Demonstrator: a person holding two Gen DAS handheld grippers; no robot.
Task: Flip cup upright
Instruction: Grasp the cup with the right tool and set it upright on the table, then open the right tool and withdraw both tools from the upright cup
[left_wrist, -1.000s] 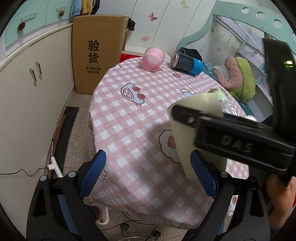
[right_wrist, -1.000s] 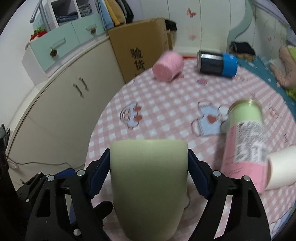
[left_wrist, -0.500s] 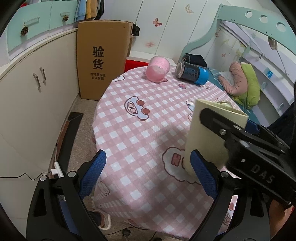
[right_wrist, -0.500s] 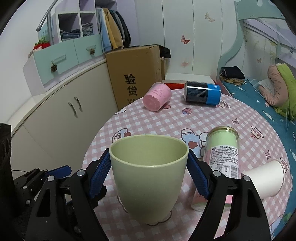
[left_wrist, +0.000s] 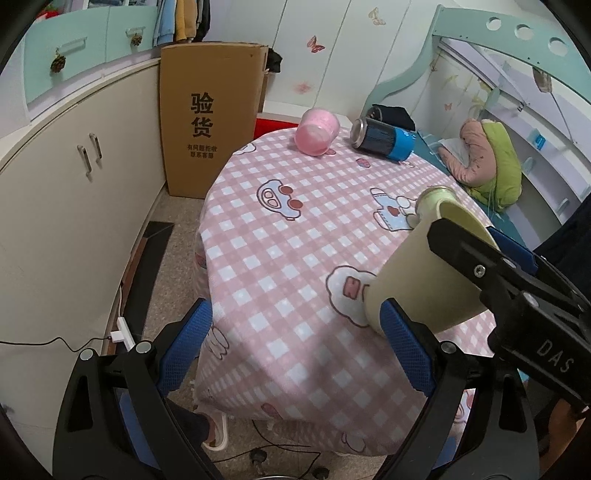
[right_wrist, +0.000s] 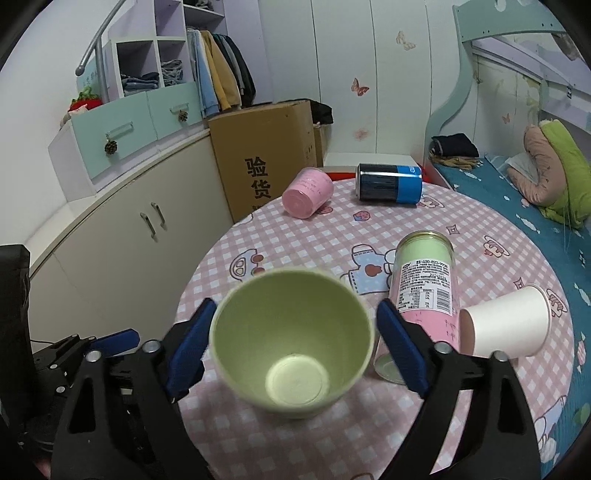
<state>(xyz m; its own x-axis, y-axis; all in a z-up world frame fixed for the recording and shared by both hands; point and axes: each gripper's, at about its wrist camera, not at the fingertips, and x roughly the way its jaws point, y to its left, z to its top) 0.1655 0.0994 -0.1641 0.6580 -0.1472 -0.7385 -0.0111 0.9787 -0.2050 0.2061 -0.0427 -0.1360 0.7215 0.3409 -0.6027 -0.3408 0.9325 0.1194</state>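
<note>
Pale-green tapered plastic cup (right_wrist: 291, 343), mouth up, sits w/ right gripper (right_wrist: 295, 339) pads flanking it, contact unclear, near pink-check tablecloth (right_wrist: 480, 229) front edge; left gripper (left_wrist: 295, 347) spread, empty; risk: tilted release tips cup off edge.

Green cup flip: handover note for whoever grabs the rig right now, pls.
Right hand-held gripper: blue pads either side of the green cup, apparently gripping it; mouth up.
Left hand-held gripper: open, empty, at the near table edge.
Cup is over the pink checked tablecloth; whether its base is touching or lifted, I cannot tell.
Nearby, all lying on their sides: pink cup, blue can, green-pink can, white paper cup.
Done: cup is upright.
Left: confirm it stands, open the right gripper, back away.
</note>
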